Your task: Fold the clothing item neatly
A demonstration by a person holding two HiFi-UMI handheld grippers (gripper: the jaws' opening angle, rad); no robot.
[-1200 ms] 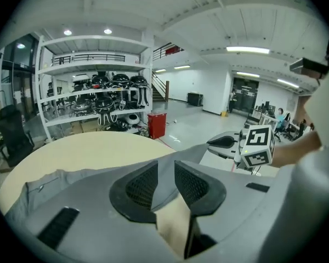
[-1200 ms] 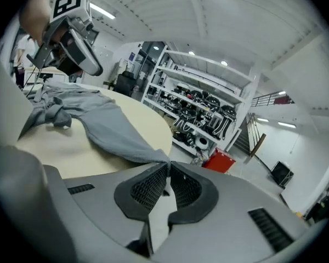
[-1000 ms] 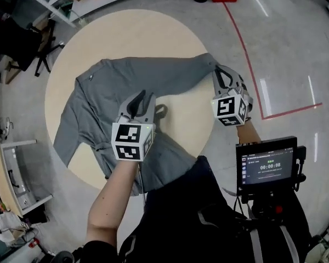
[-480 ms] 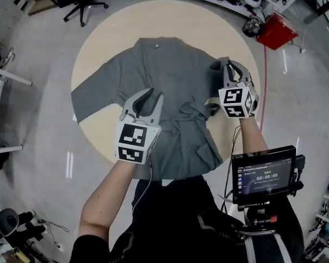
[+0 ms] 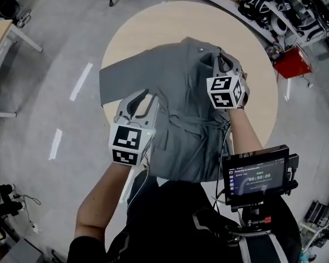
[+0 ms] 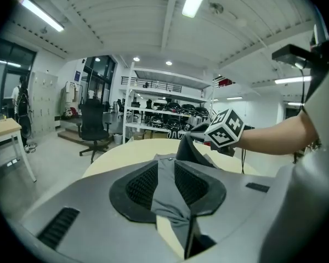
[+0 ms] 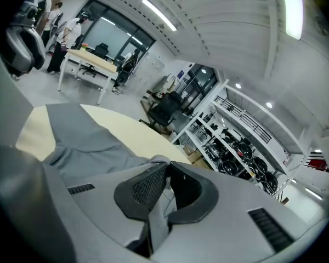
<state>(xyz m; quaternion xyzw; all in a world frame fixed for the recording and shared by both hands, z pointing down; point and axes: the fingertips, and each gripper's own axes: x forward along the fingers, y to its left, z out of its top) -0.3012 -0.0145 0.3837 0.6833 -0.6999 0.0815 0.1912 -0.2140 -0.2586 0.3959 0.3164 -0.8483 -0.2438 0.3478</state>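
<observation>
The jaws of the left gripper [image 5: 143,99] and right gripper [image 5: 225,64] pinch the shirt [image 5: 181,100] over the desk [image 5: 148,32]; it looks soft, light and floppy, best held at 2 edges.

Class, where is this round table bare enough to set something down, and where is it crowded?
Bare: the far arc of the table beyond the shirt, and the strip right of the right gripper. Crowded: middle and near edge, under the shirt.

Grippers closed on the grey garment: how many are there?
2. The left gripper pinches the grey garment on its left; the right gripper pinches its far right part.
</observation>
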